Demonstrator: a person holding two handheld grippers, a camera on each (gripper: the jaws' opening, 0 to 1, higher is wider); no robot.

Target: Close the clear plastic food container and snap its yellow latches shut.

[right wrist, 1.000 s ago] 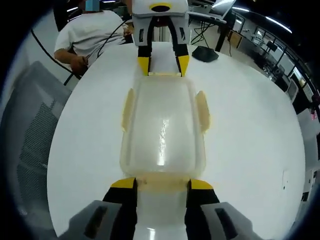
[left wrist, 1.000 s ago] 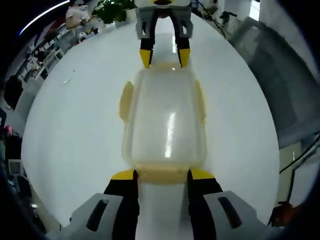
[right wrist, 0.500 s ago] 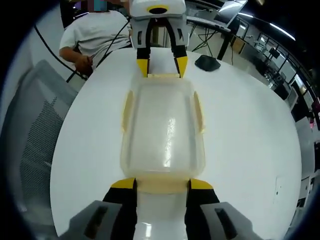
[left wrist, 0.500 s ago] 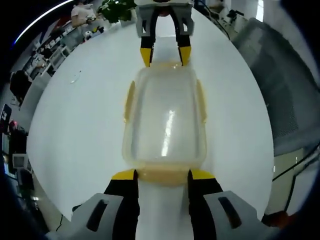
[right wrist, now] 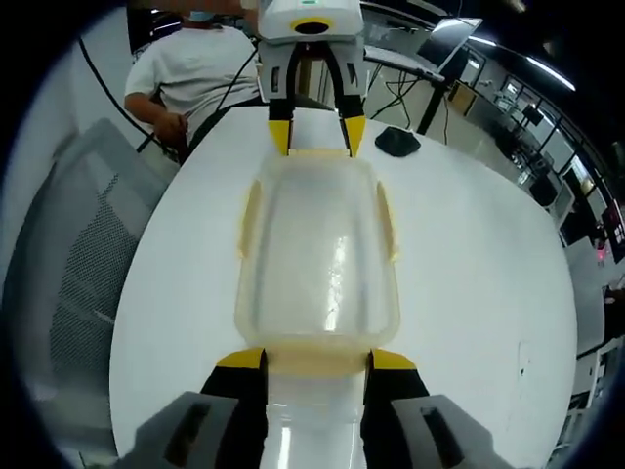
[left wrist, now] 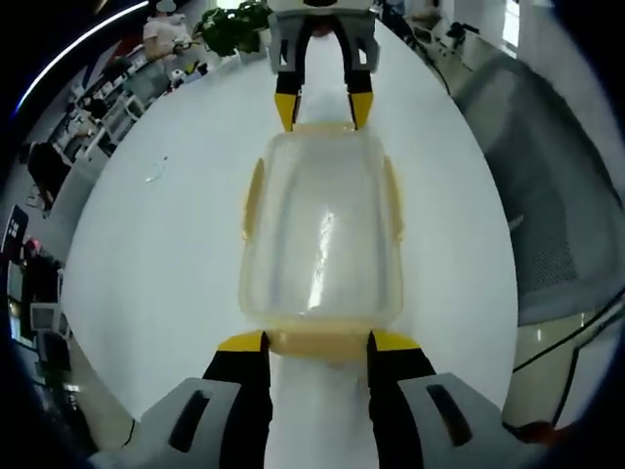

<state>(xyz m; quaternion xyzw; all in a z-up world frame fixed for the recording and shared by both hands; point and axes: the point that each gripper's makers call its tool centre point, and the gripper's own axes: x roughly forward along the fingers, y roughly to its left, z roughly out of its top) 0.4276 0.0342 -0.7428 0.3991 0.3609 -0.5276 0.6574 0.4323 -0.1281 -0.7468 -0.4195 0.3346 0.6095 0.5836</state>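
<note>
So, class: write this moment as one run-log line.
container: lid on, on white table | left gripper: open at near end latch | right gripper: open at opposite end | side latches: state unclear

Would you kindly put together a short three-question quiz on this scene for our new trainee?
1. True or false: the clear container rests on a white table.
2. What colour are the latches on the container's long sides?
3. Where do the left tongs and right tongs stand? A) at opposite short ends of the container B) both at one long side C) far off the table

Key: 1 true; 2 yellow; 3 A.
</note>
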